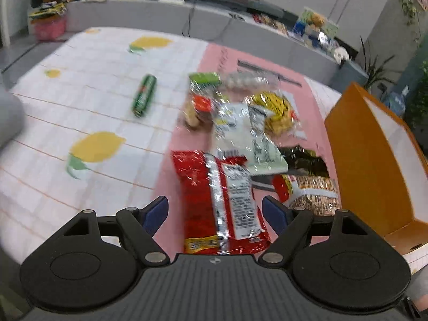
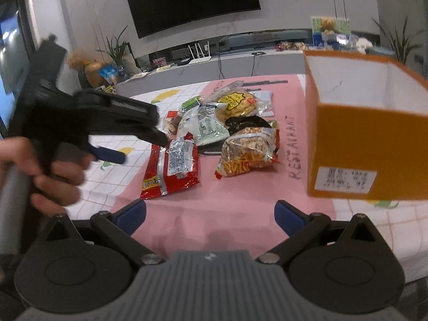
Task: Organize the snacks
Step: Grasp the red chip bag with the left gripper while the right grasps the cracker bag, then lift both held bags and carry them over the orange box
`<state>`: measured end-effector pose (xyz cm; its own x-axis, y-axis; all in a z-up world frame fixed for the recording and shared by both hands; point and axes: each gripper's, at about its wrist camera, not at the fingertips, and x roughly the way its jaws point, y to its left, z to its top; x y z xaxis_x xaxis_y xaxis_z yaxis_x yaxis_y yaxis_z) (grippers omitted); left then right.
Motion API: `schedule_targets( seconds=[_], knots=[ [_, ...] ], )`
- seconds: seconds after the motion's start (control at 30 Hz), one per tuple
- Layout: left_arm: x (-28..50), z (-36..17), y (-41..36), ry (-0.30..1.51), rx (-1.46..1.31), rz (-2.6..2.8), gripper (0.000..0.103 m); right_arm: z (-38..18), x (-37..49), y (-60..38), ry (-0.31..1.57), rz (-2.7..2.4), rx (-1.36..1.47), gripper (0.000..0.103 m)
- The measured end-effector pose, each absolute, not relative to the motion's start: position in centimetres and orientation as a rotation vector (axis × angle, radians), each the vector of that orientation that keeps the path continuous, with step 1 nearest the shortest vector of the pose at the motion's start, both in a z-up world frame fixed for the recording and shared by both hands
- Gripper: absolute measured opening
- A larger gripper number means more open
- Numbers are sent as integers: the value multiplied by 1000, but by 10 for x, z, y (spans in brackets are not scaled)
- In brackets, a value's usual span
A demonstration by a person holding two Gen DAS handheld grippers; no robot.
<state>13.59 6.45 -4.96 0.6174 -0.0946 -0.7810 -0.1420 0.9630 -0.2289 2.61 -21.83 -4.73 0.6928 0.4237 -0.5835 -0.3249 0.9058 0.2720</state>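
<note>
A pile of snack packets lies on a pink mat (image 2: pixel 240 200). Nearest is a red packet (image 1: pixel 222 200), also in the right wrist view (image 2: pixel 171 168). Behind it lie a white-green packet (image 1: pixel 248 133), a yellow packet (image 1: pixel 278 109), a black packet (image 1: pixel 305 157) and a packet of stick snacks (image 2: pixel 248 152). My left gripper (image 1: pixel 215 214) is open, hovering over the near end of the red packet; it shows from the side in the right wrist view (image 2: pixel 139 144). My right gripper (image 2: pixel 210 214) is open and empty above the mat's near part. An open orange box (image 2: pixel 363 131) stands at the right.
A green can (image 1: pixel 144 95) lies on the lemon-print tablecloth (image 1: pixel 80 123) left of the pile. A grey counter (image 2: pixel 214 64) with a router, plants and toys runs behind the table. The orange box (image 1: pixel 374 155) stands close to the pile's right side.
</note>
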Motion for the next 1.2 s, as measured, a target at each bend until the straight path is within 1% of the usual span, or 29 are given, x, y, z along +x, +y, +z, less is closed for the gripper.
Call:
schedule_targets(
  seconds=[0.13, 0.17, 0.3, 0.43, 0.47, 0.57, 0.67, 0.73, 0.8, 0.9, 1.03, 1.2],
  knots=[
    [147, -60, 46, 927, -208, 28, 94, -54, 32, -227, 716, 405, 210, 100],
    [150, -62, 43, 934, -197, 35, 96, -55, 33, -228, 723, 409, 213, 100],
    [162, -74, 29, 943, -125, 85, 100, -59, 33, -227, 721, 410, 182, 100],
    [168, -85, 19, 936, -41, 114, 100, -61, 33, -228, 714, 414, 175, 100],
    [169, -87, 19, 934, -44, 118, 102, -62, 33, -229, 714, 413, 179, 100],
    [168, -89, 21, 908, -46, 108, 102, -67, 35, -230, 727, 409, 179, 100],
    [163, -89, 24, 878, -37, 67, 93, -71, 35, -230, 733, 395, 170, 100],
    [161, -88, 26, 877, -28, 51, 90, -72, 36, -230, 734, 389, 170, 100],
    [161, -85, 28, 881, -17, 37, 82, -73, 36, -231, 738, 386, 176, 100],
    [161, -83, 33, 903, -5, 6, 79, -72, 34, -232, 728, 389, 179, 100],
    [150, -79, 45, 918, -19, -17, 79, -71, 33, -229, 715, 396, 180, 100],
    [120, -70, 59, 850, 30, -58, 79, -78, 31, -227, 717, 420, 215, 100]
  ],
)
